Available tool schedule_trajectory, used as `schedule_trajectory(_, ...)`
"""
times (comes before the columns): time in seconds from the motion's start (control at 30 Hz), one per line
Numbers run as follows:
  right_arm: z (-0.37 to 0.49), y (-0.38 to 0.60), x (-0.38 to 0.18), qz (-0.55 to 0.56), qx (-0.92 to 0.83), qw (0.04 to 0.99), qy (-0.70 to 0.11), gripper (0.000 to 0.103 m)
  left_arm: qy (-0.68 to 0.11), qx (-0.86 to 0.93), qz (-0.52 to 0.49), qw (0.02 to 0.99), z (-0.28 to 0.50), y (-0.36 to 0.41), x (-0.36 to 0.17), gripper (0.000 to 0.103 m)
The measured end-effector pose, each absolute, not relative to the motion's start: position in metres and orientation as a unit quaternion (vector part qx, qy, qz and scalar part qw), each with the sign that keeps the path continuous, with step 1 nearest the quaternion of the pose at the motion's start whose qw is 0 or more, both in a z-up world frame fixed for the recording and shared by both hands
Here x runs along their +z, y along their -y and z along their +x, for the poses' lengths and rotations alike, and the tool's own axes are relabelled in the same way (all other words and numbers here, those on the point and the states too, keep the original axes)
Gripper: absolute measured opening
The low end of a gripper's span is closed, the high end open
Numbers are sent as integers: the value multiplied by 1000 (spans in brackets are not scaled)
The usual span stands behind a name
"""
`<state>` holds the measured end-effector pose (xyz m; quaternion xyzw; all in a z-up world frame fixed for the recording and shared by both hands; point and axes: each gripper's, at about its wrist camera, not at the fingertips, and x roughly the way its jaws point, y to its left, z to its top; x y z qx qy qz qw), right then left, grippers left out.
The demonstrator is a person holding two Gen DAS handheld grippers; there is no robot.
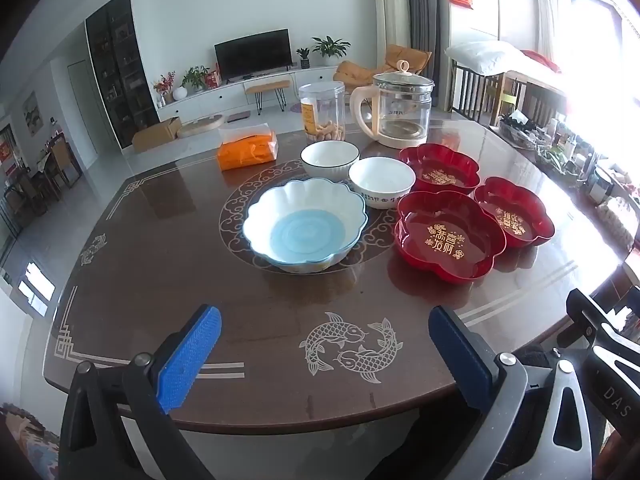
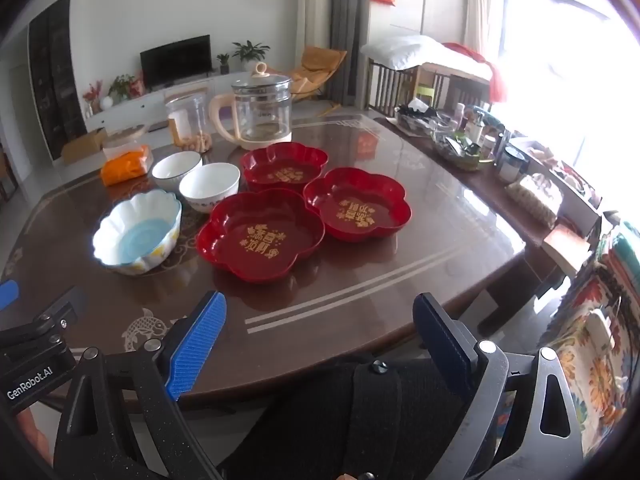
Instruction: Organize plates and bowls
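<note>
A scalloped white bowl with a blue bottom sits mid-table. Two plain white bowls stand behind it, also in the right wrist view. Three red flower-shaped plates with gold writing lie to the right, close together. My left gripper is open and empty over the table's near edge. My right gripper is open and empty, short of the nearest red plate.
A glass kettle, a clear plastic jar and an orange tissue pack stand at the back of the brown table. A cluttered side table runs along the right.
</note>
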<state>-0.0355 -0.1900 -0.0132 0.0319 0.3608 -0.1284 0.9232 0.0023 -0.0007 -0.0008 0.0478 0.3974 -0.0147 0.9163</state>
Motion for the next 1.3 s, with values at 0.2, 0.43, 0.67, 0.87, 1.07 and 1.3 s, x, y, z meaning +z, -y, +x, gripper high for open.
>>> schedule_trajectory(0.2, -36, 190, -14, 32, -128, 922, -363, 96, -391, -18, 48, 919, -4, 3, -2, 103)
schedule_trajectory(0.43, -35, 192, -12, 33, -127, 922, -363, 96, -398, -17, 47, 916, -3, 4, -3, 103)
schedule_trajectory(0.67, -38, 190, -20, 33, -126, 921, -368, 96, -399, -16, 47, 915, -1, 3, -6, 103)
schedule_trajectory(0.87, -36, 192, -22, 35, -124, 919, -372, 96, -400, -15, 46, 915, -1, 2, -7, 103)
schedule_trajectory(1.07, -37, 193, -22, 36, -126, 920, -370, 96, -397, -13, 47, 917, -3, 2, -5, 103)
schedule_trajectory(1.3, -38, 193, -22, 37, -126, 920, -370, 96, -397, -15, 50, 916, -3, 2, -5, 103)
